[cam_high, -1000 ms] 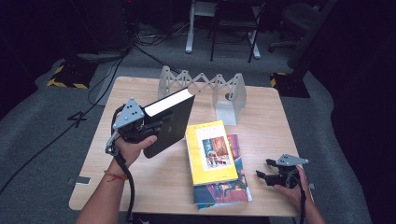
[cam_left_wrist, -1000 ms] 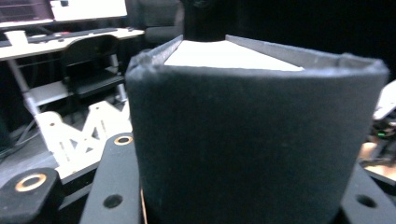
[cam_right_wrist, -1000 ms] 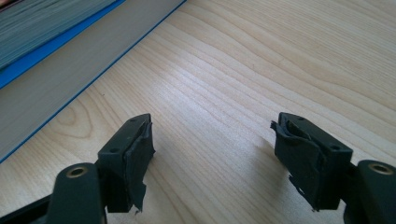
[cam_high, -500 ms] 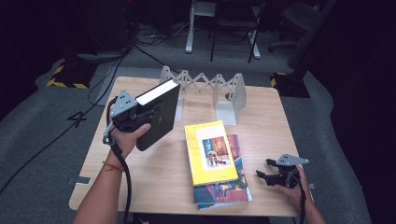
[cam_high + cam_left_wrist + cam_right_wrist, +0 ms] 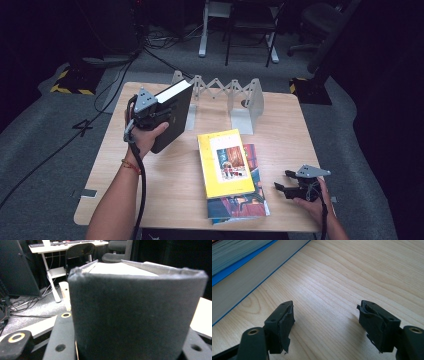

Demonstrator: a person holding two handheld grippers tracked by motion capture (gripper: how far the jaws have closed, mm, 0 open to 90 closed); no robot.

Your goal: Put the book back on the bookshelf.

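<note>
In the high view, a thick black book (image 5: 170,117) is held off the wooden table (image 5: 165,185) by the left gripper (image 5: 150,112), whose jaws are clamped across the book's spine end. The book is tilted, its pale page block turned upward and its far end close to a grey folding book rack (image 5: 235,97) that stands at the far side of the table. The cover is plain black; no title can be made out on it. Near the middle of the table a yellow book (image 5: 225,162) lies flat on top of a larger book with a colourful cover (image 5: 245,205); a framed picture is seen on the yellow cover, and a line of lettering above it is too small to be read. The right gripper (image 5: 295,186) is rested near the table's near right corner, well apart from the black book, with its jaws apart and nothing between them.

In the left gripper view, the black book (image 5: 135,317) is seen up close: a matte, slightly fuzzy dark spine, gently curved, with the white pages above it. No writing is seen on the spine.

In the right gripper view, the right gripper (image 5: 325,315) is seen with jaws spread over bare wood grain. A book with a blue edge (image 5: 244,272) lies at the upper left; no lettering is visible.
</note>
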